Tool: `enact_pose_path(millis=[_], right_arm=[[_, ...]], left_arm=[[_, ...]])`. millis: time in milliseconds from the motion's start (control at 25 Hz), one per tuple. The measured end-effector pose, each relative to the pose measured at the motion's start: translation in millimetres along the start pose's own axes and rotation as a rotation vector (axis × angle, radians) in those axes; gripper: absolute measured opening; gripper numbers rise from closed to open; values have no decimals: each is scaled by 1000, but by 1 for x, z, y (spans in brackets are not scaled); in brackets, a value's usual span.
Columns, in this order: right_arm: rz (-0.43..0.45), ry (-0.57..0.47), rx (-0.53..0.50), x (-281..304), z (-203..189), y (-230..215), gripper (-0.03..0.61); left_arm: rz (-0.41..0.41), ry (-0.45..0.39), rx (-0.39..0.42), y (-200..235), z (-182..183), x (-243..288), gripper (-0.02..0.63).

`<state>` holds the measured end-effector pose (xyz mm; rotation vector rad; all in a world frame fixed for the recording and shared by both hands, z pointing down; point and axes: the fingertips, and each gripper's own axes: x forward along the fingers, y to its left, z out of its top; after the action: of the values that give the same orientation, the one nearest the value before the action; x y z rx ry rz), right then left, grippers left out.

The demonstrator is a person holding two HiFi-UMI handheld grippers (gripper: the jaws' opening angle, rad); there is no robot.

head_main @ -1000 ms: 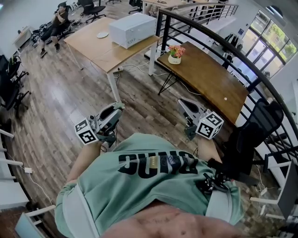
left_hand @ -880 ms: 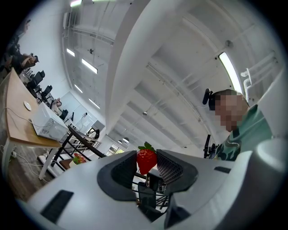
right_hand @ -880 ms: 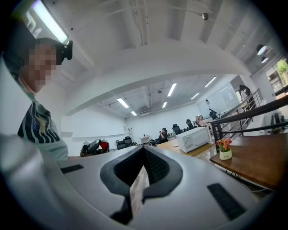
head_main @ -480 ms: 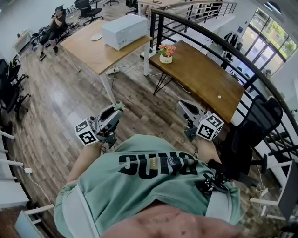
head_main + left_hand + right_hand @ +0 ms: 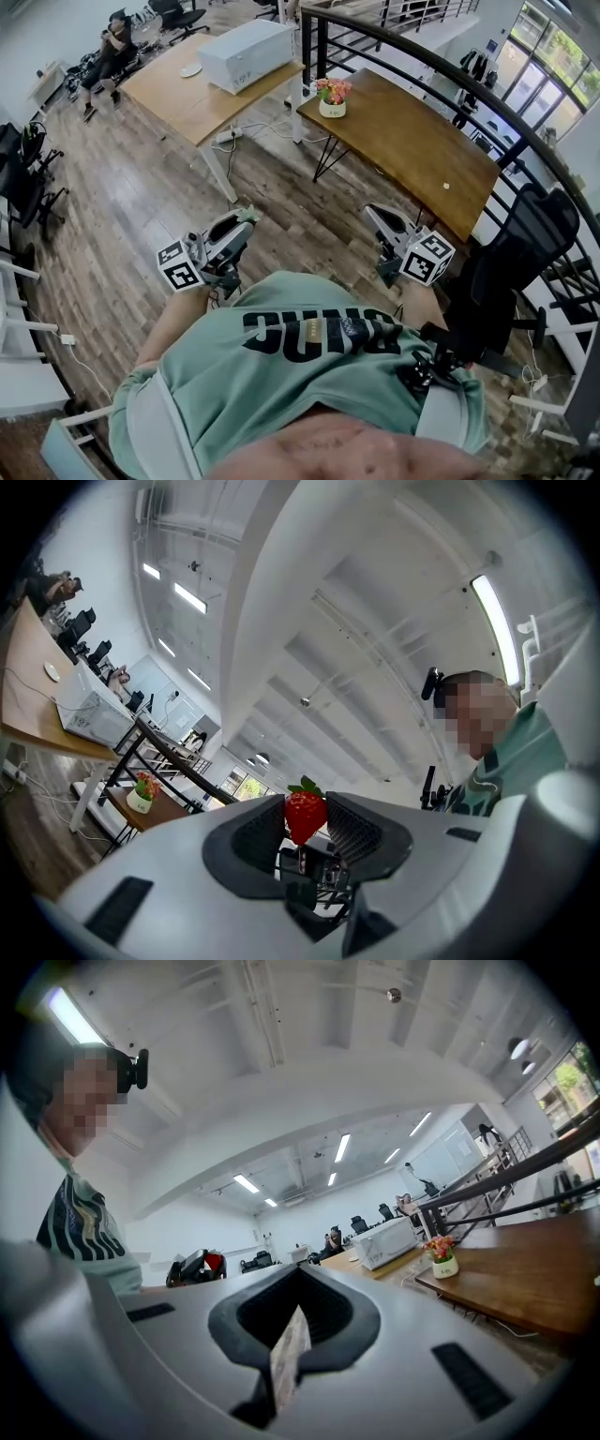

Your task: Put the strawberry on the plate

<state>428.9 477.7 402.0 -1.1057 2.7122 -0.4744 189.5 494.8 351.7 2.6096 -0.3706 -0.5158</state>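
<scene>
- The left gripper (image 5: 307,801) is clamping the strawberry (image 5: 306,816) between its pads; only its own view is showing this.
- The right gripper (image 5: 298,1283) is sitting closed and empty.
- The head view is showing a white dish (image 5: 191,70), possibly the plate, far ahead of both grippers.

dark wood table (image 5: 412,141): flower pot (image 5: 332,97) at far end, small white item (image 5: 446,187) near the middle. light wood table (image 5: 178,98): white box (image 5: 246,54), plate (image 5: 191,70) beside it.

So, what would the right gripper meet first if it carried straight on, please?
Nothing nearby: the right gripper points out over the floor. Farther on it would probably meet the light table, though depth is unclear.
</scene>
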Motion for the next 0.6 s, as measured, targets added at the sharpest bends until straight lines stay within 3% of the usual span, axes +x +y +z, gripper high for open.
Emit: enact_pose_path(millis=[280, 600], right_arm=[[6, 33, 0, 55, -10, -3, 6], [11, 49, -83, 205, -1, 22, 6]], left_arm=[[3, -26, -22, 45, 21, -24, 143], [-23, -66, -7, 147, 107, -101, 143]])
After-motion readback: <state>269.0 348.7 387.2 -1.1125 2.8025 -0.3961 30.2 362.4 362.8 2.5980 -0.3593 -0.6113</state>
